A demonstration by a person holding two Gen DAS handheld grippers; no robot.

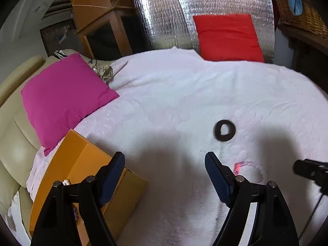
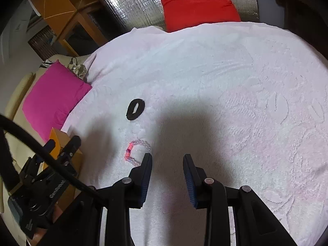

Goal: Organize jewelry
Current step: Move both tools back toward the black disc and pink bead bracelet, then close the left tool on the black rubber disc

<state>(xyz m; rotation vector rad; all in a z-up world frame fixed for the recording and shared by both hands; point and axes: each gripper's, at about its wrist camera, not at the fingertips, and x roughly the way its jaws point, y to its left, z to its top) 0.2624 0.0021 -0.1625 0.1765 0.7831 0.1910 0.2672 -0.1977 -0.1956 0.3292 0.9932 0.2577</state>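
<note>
A black fabric ring point(image 1: 224, 130) point(image 2: 135, 109) lies flat on the white bedspread point(image 1: 184, 92). Nearer me lies a bracelet of pink and clear beads point(image 1: 238, 166) point(image 2: 128, 150). My left gripper point(image 1: 165, 157) hovers wide open over bare cloth, with the bracelet just right of its right finger. An open orange box point(image 1: 82, 160) point(image 2: 58, 136) sits under its left finger, white beads point(image 1: 66, 182) showing inside. My right gripper point(image 2: 167, 156) is open with a narrower gap and nothing in it. The bracelet lies just left of its left finger.
A pink cushion point(image 1: 65, 94) lies at the left on a beige sofa, and a red cushion point(image 1: 227, 37) at the back against silver foil. Wooden shelves point(image 1: 98, 10) stand behind, a wicker basket point(image 1: 303, 16) at the far right. A black cable point(image 2: 41, 149) crosses the right view.
</note>
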